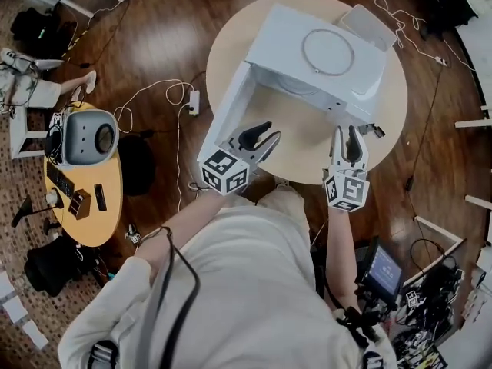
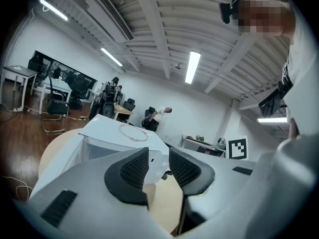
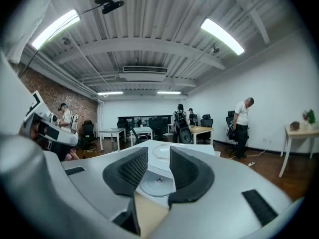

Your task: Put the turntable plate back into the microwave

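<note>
The left tongs (image 1: 269,131) and right tongs (image 1: 346,133) are narrowly parted and empty in front of the microwave (image 1: 307,52); the turntable plate (image 3: 157,180) seems to lie inside it. With the ring (image 1: 328,51) lying on top of the microwave, the plate may sit unseated and wobble.

left claw (image 1: 260,137): jaws apart, empty | right claw (image 1: 347,143): jaws apart, empty | both pointing forward

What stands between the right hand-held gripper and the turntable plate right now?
Nothing visible does. The right hand-held gripper, jaws apart and empty, faces the open front of the microwave, and the turntable plate shows straight between its jaws, apparently already lying in the cavity. The door is swung out to the left, clear of that line.
</note>
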